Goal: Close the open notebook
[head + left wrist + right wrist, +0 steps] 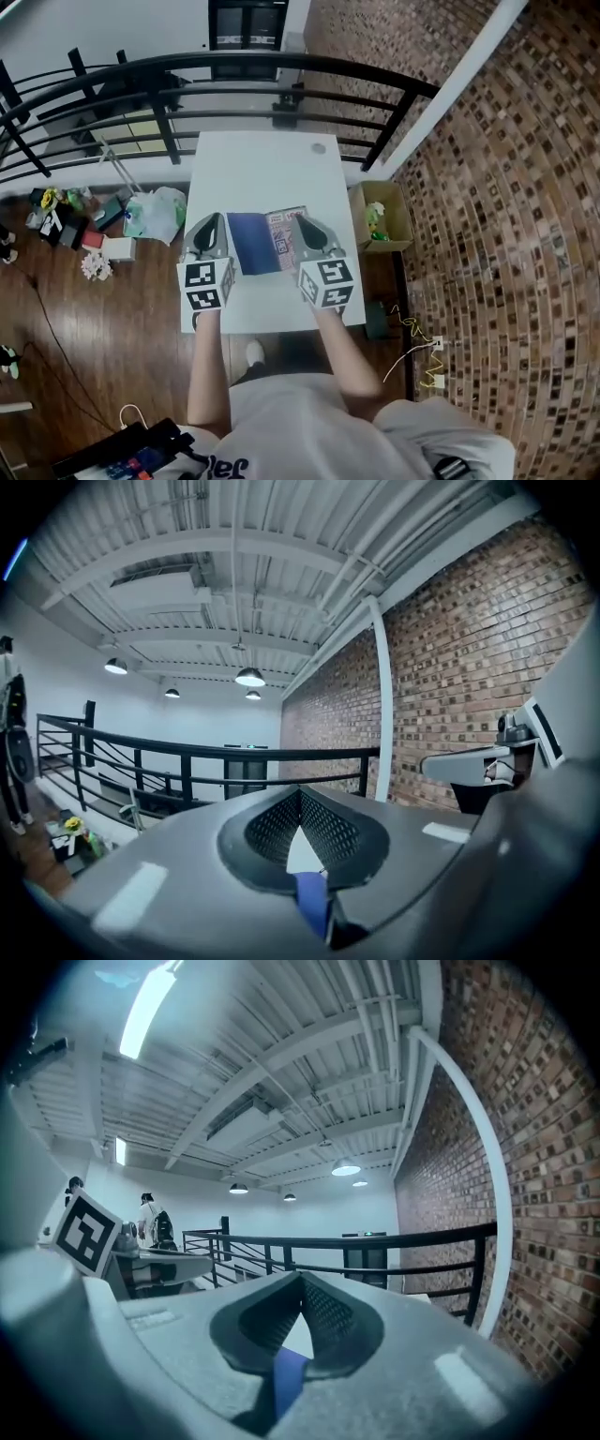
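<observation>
**Table:** white table [262, 159], its long side running away from the person

**Task's thing:** notebook [246, 242], lying open and flat on the near half of the table. It has a blue leaf to the left and a printed, patterned leaf to the right, and is not yet closed

**Left tool:** left gripper [210, 221], just beside the notebook's left edge, jaws clenched tip to tip with nothing gripped

**Right tool:** right gripper [303, 222], over the outer edge of the right-hand leaf, jaws likewise pressed together and empty. Whether it touches the paper cannot be told

**Minor:** a blue sliver shows low in the gap behind each pair of tips, and what it is cannot be told

**Step in hand, by judgement:** approach, with both tools flanking the book and no leaf lifted

**Next move calls for:** one closed tip slid under an outer edge, or the jaws parted to pinch it. That leaf would then be swung over the spine onto the other
</observation>
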`<move>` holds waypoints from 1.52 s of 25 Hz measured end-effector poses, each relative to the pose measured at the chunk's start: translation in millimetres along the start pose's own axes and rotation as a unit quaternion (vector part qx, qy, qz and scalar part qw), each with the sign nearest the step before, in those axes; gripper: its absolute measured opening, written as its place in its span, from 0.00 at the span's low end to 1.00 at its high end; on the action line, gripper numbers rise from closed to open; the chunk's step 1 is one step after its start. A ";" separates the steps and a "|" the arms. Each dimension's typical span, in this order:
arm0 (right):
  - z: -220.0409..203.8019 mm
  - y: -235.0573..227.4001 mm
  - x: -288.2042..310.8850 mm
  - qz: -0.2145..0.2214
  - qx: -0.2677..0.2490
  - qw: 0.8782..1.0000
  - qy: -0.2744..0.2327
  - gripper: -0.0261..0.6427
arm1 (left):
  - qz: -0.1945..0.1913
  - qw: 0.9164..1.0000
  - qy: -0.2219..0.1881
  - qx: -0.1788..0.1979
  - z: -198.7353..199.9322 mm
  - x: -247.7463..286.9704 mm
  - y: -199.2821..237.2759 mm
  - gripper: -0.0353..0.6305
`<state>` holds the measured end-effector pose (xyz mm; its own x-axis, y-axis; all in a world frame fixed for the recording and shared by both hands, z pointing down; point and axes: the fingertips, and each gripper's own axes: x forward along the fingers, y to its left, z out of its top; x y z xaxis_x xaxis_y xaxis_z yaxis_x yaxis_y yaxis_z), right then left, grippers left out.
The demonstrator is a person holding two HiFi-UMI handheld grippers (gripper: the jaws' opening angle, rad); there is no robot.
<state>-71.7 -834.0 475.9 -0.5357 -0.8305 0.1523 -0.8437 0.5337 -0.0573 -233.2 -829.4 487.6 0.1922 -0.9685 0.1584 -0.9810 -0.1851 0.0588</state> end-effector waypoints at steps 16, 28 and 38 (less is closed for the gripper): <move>-65.5 -47.5 98.3 0.037 0.061 0.995 0.070 0.02 | 0.004 0.975 0.176 -0.133 -121.8 63.3 70.7 0.55; -101.6 -72.9 107.2 0.025 0.094 0.990 0.100 0.02 | -0.067 0.928 0.303 -0.205 -223.3 65.3 14.1 0.27; -111.4 -75.1 100.1 0.011 0.099 0.990 0.104 0.02 | -0.101 0.921 0.313 -0.211 -223.8 67.2 -2.8 0.14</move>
<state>-58.2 -939.5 605.3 -0.5533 -0.7571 0.3473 -0.8327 0.4932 -0.2516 -211.4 -856.6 718.6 0.4777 -0.6110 0.6313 -0.8508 -0.1427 0.5057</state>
